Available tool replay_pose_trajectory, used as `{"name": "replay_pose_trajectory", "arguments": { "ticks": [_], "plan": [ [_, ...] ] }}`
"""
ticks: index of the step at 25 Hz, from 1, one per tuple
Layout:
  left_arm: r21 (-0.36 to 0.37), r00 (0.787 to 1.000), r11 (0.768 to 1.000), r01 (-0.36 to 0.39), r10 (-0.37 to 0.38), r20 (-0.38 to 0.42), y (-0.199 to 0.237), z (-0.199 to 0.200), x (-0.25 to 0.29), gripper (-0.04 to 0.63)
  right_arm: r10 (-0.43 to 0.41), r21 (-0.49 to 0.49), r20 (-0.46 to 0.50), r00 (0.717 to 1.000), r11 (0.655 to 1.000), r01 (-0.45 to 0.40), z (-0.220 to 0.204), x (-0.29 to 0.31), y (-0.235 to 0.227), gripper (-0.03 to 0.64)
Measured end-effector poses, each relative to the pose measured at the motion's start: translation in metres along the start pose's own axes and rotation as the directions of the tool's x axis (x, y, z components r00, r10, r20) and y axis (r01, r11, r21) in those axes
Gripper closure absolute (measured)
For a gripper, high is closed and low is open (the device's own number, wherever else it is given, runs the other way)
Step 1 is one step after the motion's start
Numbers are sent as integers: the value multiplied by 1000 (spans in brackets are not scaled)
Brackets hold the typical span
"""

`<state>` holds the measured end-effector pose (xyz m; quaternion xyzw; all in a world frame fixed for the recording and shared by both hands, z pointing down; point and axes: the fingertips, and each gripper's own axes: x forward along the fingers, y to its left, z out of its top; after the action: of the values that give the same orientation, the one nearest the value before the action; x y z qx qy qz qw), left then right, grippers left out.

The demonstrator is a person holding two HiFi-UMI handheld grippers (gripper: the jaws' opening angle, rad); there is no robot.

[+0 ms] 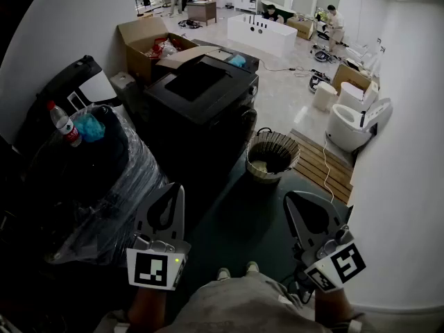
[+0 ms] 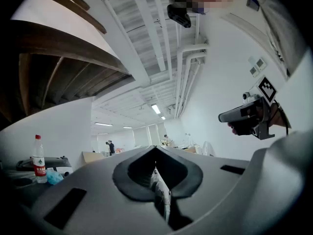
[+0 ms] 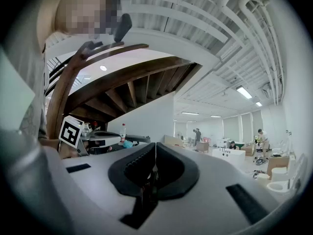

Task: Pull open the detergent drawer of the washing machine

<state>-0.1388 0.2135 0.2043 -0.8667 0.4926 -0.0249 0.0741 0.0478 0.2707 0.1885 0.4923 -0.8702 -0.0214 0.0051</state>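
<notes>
The washing machine [image 1: 201, 92] is a black box-shaped appliance in the middle of the head view, about a step ahead of me. Its front is in shadow, and I cannot make out the detergent drawer. My left gripper [image 1: 176, 188] is held low by my body, pointing level toward the machine, jaws shut with nothing between them [image 2: 155, 150]. To the right and equally far from the machine, my right gripper [image 1: 291, 197] is also shut and empty [image 3: 155, 145]. Each gripper view catches the other gripper off to the side.
A wicker basket [image 1: 271, 157] stands on the dark floor just right of the machine. A plastic-wrapped bundle [image 1: 104, 179] with a water bottle [image 1: 64, 125] on it crowds the left. An open cardboard box [image 1: 149, 47] sits behind, a white toilet [image 1: 350, 125] at the right wall.
</notes>
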Motion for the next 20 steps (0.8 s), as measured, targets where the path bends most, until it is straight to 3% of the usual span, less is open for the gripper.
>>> {"name": "replay_pose_trajectory", "arguments": {
  "ticks": [14, 18, 19, 20],
  "plan": [
    [-6, 1000, 1000, 1, -1, 0, 9, -4, -2, 578, 1, 32, -19, 1000, 999, -1, -8, 8, 6, 584],
    [-7, 1000, 1000, 3, -3, -3, 13, -8, -3, 578, -42, 72, 9, 999, 996, 42, -7, 7, 4, 583],
    [-6, 1000, 1000, 5, -5, -4, 15, -9, -2, 579, -53, 81, 16, 998, 995, 51, -7, 8, 3, 501],
    [-6, 1000, 1000, 7, -7, -3, 15, -9, -1, 578, -59, 84, 19, 998, 995, 57, -6, 8, 2, 344]
  ]
}}
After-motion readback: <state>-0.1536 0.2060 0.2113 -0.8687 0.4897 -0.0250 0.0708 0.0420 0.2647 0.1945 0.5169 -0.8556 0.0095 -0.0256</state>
